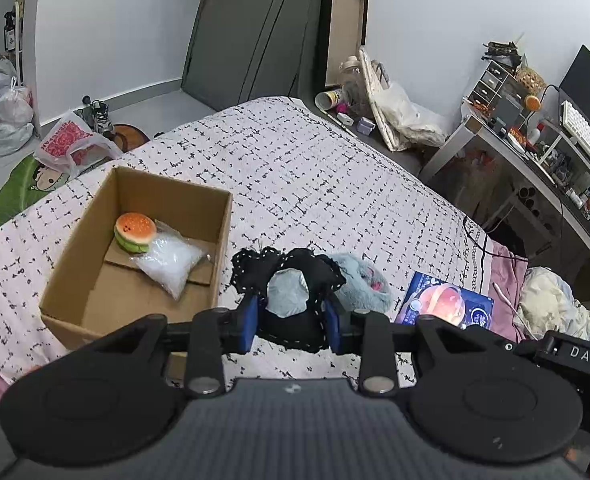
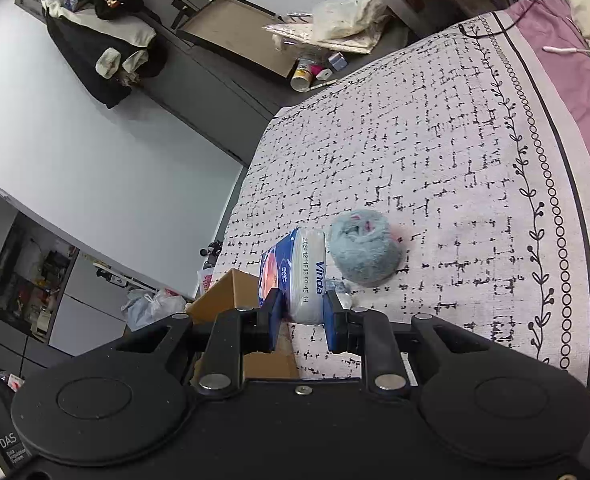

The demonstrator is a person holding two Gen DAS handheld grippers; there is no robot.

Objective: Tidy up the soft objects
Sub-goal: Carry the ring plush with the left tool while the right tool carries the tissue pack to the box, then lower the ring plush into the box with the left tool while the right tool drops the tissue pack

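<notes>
My left gripper (image 1: 291, 320) is shut on a black soft item with white stitched edging and a grey centre (image 1: 289, 280), held above the bed just right of an open cardboard box (image 1: 79, 248). The box holds a burger squishy (image 1: 135, 232) and a clear bag of white filling (image 1: 169, 262). A fluffy blue-grey ball (image 1: 361, 282) lies on the bed behind the black item; it also shows in the right wrist view (image 2: 365, 252). My right gripper (image 2: 303, 316) is shut on a blue Vinda tissue pack (image 2: 295, 272), which also shows in the left wrist view (image 1: 447, 304). The box corner (image 2: 231, 292) sits to its left.
The bed (image 1: 295, 168) has a white cover with black marks and a pink edge (image 2: 575, 52). A cluttered desk (image 1: 535, 140) stands to the right. Plastic bags (image 1: 71, 144) and shoes lie on the floor beyond the box.
</notes>
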